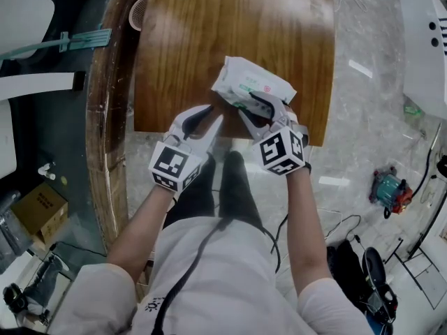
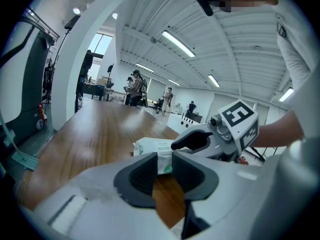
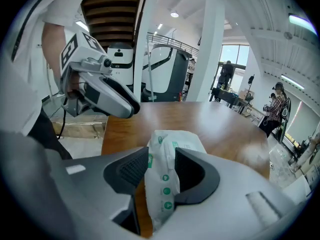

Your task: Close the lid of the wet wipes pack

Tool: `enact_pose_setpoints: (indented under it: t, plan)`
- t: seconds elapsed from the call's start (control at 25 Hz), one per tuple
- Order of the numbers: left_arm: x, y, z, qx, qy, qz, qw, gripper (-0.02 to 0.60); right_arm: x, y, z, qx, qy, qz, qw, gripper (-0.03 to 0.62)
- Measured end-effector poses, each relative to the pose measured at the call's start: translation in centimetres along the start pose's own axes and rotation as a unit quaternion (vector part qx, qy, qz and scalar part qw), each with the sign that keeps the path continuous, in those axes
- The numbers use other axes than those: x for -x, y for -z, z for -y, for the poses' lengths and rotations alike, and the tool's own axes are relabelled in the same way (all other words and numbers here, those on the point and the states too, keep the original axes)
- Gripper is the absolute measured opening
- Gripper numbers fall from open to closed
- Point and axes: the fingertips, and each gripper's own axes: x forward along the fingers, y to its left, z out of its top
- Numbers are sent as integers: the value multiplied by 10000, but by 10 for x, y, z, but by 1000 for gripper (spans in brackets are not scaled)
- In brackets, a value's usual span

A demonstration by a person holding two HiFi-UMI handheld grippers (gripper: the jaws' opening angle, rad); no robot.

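Note:
A white wet wipes pack (image 1: pixel 255 81) with green print lies near the front edge of the brown wooden table (image 1: pixel 209 40). My right gripper (image 1: pixel 257 110) is at the pack's near end. In the right gripper view the pack (image 3: pixel 177 144) stands on edge between the jaws of that gripper (image 3: pixel 162 171), with both pads against it. My left gripper (image 1: pixel 209 114) hovers just left of the pack, open, with only bare wood showing between its fingers (image 2: pixel 137 174). From the left gripper view the pack (image 2: pixel 155 146) lies just ahead. I cannot make out the lid.
The table's front edge (image 1: pixel 223 132) runs right under both grippers. A curved wooden rail (image 1: pixel 105 117) runs along the left. A cardboard box (image 1: pixel 38 211) and a red and teal tool (image 1: pixel 391 190) sit on the floor. Several people stand far off (image 2: pixel 132 86).

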Motion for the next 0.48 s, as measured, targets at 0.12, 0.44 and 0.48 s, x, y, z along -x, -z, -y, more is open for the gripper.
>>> enact_pose_setpoints:
  t: [0.12,0.44,0.48]
  plan:
    - [1,-3,1,4,12,32,10000,100,-1,1,-2,-69,-78,-109,9999,164]
    - [4,-7,1,-3,15,70,10000,100,-5,5,-2,26,-60,-350,9994,166]
    - [4,-7,1,-6,11,70,10000,100,-6,5,-2,30,-53,-368,9993,166]
